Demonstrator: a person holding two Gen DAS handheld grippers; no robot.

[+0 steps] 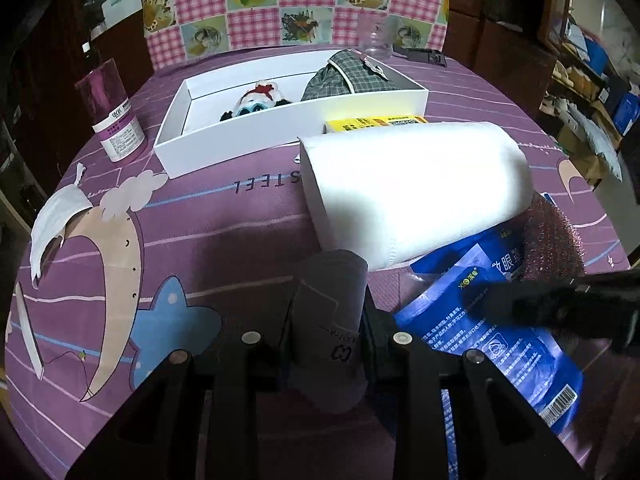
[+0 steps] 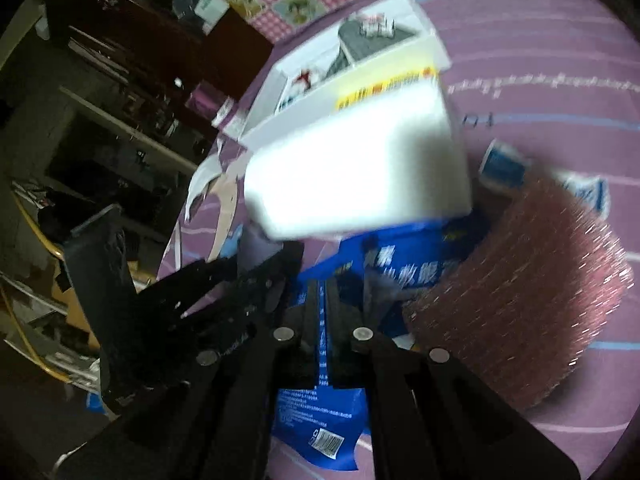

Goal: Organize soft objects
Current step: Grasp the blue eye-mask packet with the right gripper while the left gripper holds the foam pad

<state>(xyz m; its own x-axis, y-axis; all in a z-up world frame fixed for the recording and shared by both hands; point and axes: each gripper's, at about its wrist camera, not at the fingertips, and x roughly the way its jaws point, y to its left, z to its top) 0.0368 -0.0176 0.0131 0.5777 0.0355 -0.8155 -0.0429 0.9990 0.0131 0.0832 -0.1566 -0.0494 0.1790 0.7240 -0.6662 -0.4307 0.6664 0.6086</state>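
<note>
My left gripper (image 1: 328, 316) is shut on a grey soft piece (image 1: 332, 292) with a printed logo. The piece's far end meets a big white soft block (image 1: 416, 188); I cannot tell whether the two are joined. The block lies partly on a blue printed packet (image 1: 480, 320), beside a pink glittery scrub pad (image 1: 552, 236). In the right wrist view, my right gripper (image 2: 323, 292) hovers over the blue packet (image 2: 316, 412), its jaws almost together with nothing seen pinched. The pink pad (image 2: 520, 300) is to its right. The white block (image 2: 356, 176) and the left gripper (image 2: 256, 276) lie ahead to the left.
A white open box (image 1: 180, 120) farther back holds a small doll (image 1: 256, 100) and a plaid cloth (image 1: 348, 76). A yellow packet (image 1: 372, 123) leans against its front. A purple bottle (image 1: 114, 120), a white face mask (image 1: 56, 216) and a clear jar (image 1: 376, 40) stand around.
</note>
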